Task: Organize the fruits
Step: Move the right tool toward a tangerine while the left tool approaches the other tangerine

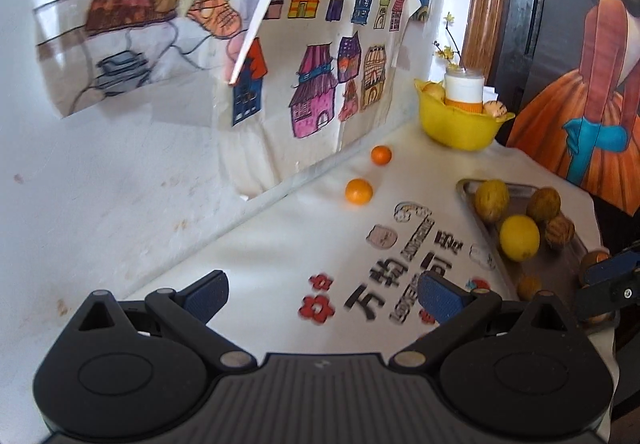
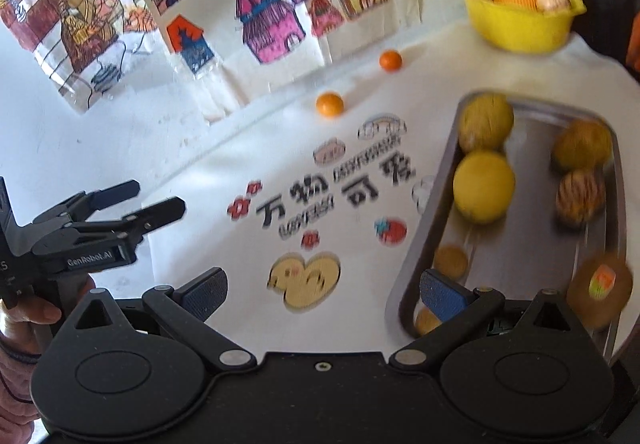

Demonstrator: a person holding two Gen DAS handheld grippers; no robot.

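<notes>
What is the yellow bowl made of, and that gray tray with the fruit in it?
The yellow bowl looks like plastic: one bright solid color, smooth, softly glossy, with a thick molded rim. The tray looks like metal, probably stainless steel: silvery gray, a thin raised rim, and blurry reflections of the fruit on its floor. I cannot be fully sure of either from looks alone.

I am seeing open table point(image 2: 248, 147) between both claws; two small oranges point(image 1: 359, 191) are sitting near the wall, the metal tray point(image 2: 424, 264) crowding the right side.
</notes>
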